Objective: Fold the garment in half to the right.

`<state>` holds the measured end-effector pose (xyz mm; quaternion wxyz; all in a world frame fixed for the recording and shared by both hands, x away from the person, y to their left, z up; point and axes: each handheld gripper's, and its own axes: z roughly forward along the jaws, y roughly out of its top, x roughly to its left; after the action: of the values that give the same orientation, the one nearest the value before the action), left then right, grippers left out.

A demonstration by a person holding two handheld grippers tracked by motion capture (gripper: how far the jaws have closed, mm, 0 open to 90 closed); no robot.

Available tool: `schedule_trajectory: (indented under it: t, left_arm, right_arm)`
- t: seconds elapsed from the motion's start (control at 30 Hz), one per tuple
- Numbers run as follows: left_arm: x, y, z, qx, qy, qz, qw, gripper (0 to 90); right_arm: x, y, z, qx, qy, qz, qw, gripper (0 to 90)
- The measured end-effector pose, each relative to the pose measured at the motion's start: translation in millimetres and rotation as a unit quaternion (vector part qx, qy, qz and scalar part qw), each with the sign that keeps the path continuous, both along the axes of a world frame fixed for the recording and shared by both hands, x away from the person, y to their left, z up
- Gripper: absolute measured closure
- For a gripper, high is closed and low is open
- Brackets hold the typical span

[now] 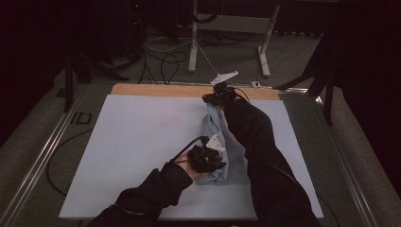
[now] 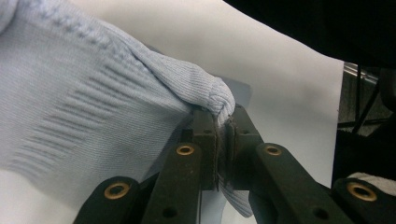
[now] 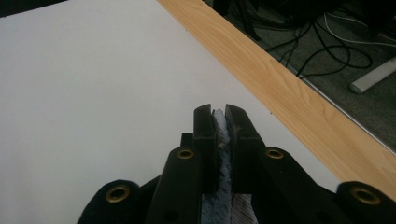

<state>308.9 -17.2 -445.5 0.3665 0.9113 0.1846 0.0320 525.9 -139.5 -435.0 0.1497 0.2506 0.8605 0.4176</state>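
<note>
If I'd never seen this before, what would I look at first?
Probably the pale blue knitted garment, lying on the white sheet right of the table's middle. Two black grippers pinch it: the left gripper is shut on a bunched fold at its near end, and the right gripper is shut on its far end, close to the wooden table edge.

Garment (image 1: 222,151) lies on the table (image 1: 137,142), right of centre.
</note>
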Motion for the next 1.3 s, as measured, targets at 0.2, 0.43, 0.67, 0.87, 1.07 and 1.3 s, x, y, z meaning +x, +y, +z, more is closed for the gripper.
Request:
schedule_trajectory:
  t: [0.2,0.43,0.67,0.87,1.07,1.3]
  left_arm:
    - [4.0,-12.6,-9.1,-0.003,0.010,0.006,0.9999,85.6]
    - [7.4,-24.6,-13.9,-0.010,0.015,0.015,0.9997,85.6]
    - [12.0,-31.7,-19.8,-0.011,0.018,0.027,0.9994,85.6]
    - [16.0,-36.1,-29.9,-0.005,0.027,0.034,0.9991,85.5]
    - [18.1,-40.9,-38.6,0.003,0.035,0.035,0.9988,85.4]
    - [18.9,-44.6,-44.3,0.004,0.042,0.034,0.9985,85.2]
  right_arm:
    - [6.0,-6.2,-11.6,0.003,0.009,-0.003,0.9999,84.5]
    - [10.5,-13.2,-22.4,0.010,0.018,-0.008,0.9998,84.4]
    - [15.8,-15.4,-33.3,0.018,0.024,-0.005,0.9995,84.2]
    - [22.1,-19.2,-51.6,0.021,0.039,-0.006,0.9990,83.2]
    - [24.6,-20.0,-62.8,0.020,0.057,-0.008,0.9981,78.9]
    - [23.7,-23.2,-61.2,0.012,0.059,-0.014,0.9981,50.9]
